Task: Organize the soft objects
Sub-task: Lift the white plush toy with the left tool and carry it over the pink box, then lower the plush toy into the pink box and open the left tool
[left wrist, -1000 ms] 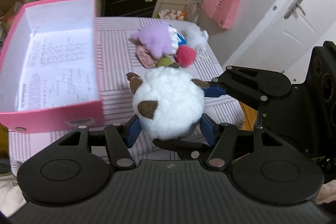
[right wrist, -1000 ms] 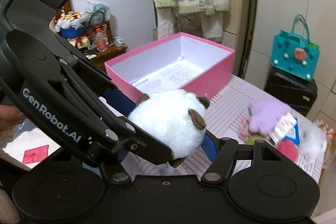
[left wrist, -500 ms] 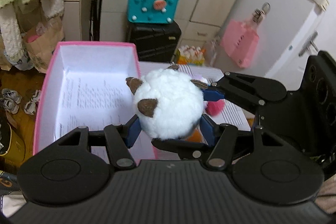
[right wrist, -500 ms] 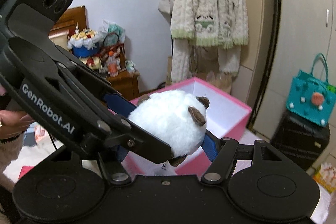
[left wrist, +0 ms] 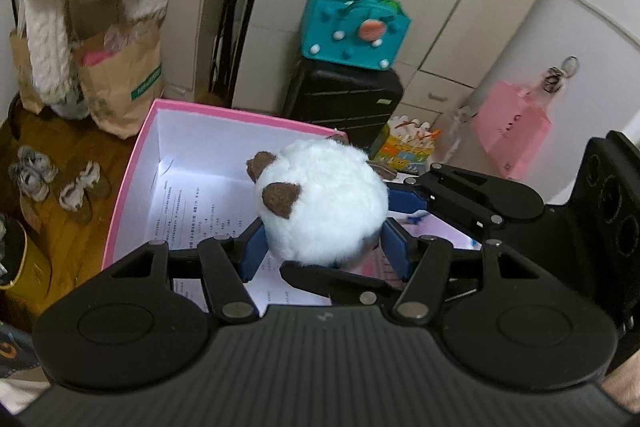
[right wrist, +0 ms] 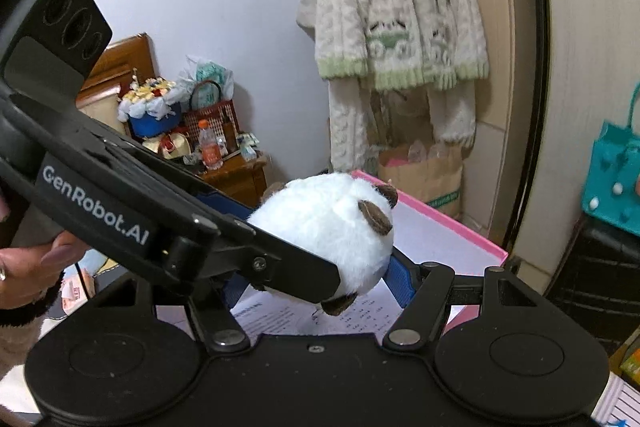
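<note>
You have the plush [left wrist: 324, 201] pinched by both tools, left [left wrist: 326, 247] and right [right wrist: 320, 279], above the box [left wrist: 132, 163], near its far right corner. This looks like placing: lower it, then part both.

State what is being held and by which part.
Both the left gripper and right gripper clamp the white plush ball around its lower body.

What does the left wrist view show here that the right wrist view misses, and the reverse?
Only the left wrist view shows the black suitcase, the pink bag and slippers on the floor. Only the right wrist view shows the cluttered wooden cabinet and the person's hand. Both show the white plush ball gripped by both grippers over the pink box, plus the teal bag.
</note>
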The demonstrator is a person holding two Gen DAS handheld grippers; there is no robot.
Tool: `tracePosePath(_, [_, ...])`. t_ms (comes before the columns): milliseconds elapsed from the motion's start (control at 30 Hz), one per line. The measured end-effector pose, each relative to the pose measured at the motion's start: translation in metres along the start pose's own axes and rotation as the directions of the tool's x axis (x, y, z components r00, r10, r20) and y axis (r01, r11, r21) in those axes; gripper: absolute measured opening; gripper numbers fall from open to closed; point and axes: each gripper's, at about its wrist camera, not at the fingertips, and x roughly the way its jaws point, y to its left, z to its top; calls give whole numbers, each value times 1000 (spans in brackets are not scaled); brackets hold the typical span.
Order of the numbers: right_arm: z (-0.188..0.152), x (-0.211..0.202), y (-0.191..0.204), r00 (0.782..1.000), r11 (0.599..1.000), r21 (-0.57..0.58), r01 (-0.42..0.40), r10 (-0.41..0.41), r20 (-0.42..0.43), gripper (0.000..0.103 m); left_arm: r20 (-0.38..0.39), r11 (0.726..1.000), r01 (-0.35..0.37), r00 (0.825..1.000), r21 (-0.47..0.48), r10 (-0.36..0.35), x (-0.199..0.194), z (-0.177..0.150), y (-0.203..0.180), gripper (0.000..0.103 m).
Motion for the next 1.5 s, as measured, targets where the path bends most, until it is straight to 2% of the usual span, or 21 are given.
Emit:
tracePosePath(267, [-9, 50, -18, 991, 995, -72, 63, -71, -113, 73, -89, 992, 48, 994, -120, -59, 60, 10, 41, 60])
tracePosePath(433, [-8, 68, -18, 971, 978, -182, 105, -141, -194, 73, -128, 975, 89, 985, -206, -117, 82, 6, 58, 60])
tracePosePath(567, [-8, 77, -16, 951, 966, -232, 114, -174, -254, 73, -138, 970, 89, 983, -225, -123, 93, 5, 62, 60])
tracePosePath(800, [-10, 87, -17, 936, 951, -268, 153, -227, -271, 73, -147, 969, 83, 982, -232, -120, 101, 2, 64, 60])
tracePosePath(1000, [-14, 96, -11, 916, 924, -344, 164, -272, -295, 74, -167, 979, 61, 981, -195, -95, 109, 2, 58, 59])
tracePosePath(1133, [-17, 100, -11, 905, 903, -378, 205, -322, -278, 75, -169, 975, 54, 981, -217, -92, 116, 3, 58, 58])
tracePosePath(1233, [-18, 96, -10, 907, 899, -375, 225, -334, -256, 77, -170, 975, 40, 982, -217, -78, 116, 1, 58, 56])
tracePosePath(1367, [-20, 87, -7, 916, 914, -340, 220, -314, -251, 77, -202, 958, 89, 968, -274, -147, 119, -2, 61, 56])
tracePosePath(1500, [-19, 83, -3, 922, 920, -315, 232, -311, -231, 77, -158, 975, 41, 984, -219, -77, 108, -4, 56, 56])
